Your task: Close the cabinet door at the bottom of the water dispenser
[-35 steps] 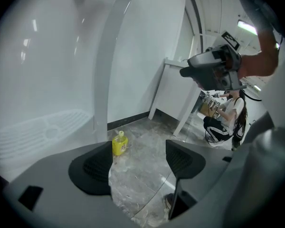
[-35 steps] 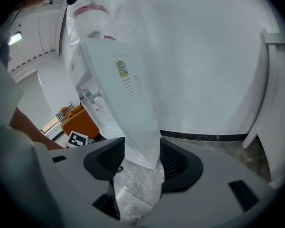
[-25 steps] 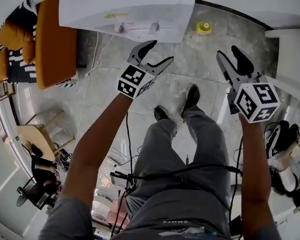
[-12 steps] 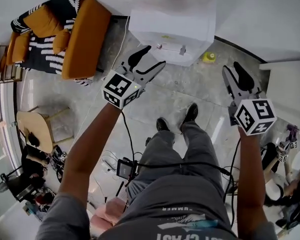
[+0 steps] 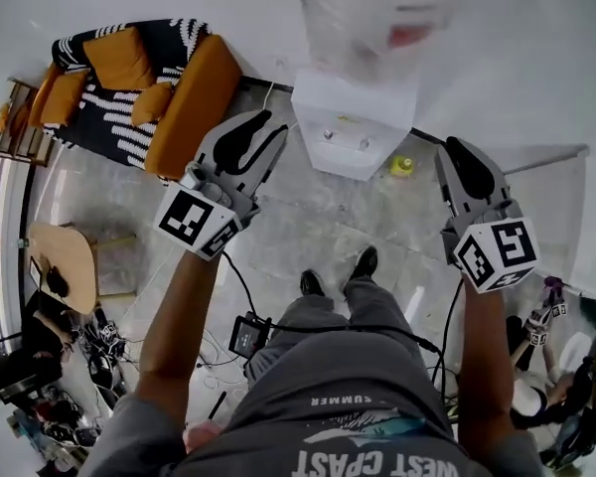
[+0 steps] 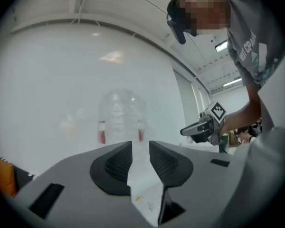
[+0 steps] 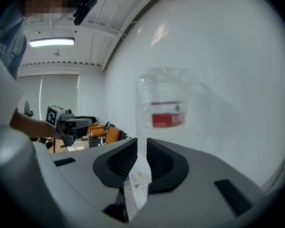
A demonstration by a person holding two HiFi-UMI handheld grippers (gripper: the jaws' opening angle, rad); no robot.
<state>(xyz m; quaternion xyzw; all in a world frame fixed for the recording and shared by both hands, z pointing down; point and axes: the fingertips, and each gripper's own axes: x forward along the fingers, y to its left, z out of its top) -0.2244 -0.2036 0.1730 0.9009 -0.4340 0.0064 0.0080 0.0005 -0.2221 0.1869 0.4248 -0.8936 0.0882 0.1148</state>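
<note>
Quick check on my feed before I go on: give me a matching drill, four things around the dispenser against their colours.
Things:
1. sofa back
2. bottle label
3. small floor item
4. dispenser body

Colours:
A. white
B. yellow
C. orange
D. red

Pairs: 1-C; 2-D; 3-B; 4-A

Bright, even light (edges fisheye-warped, slightly blurred).
</note>
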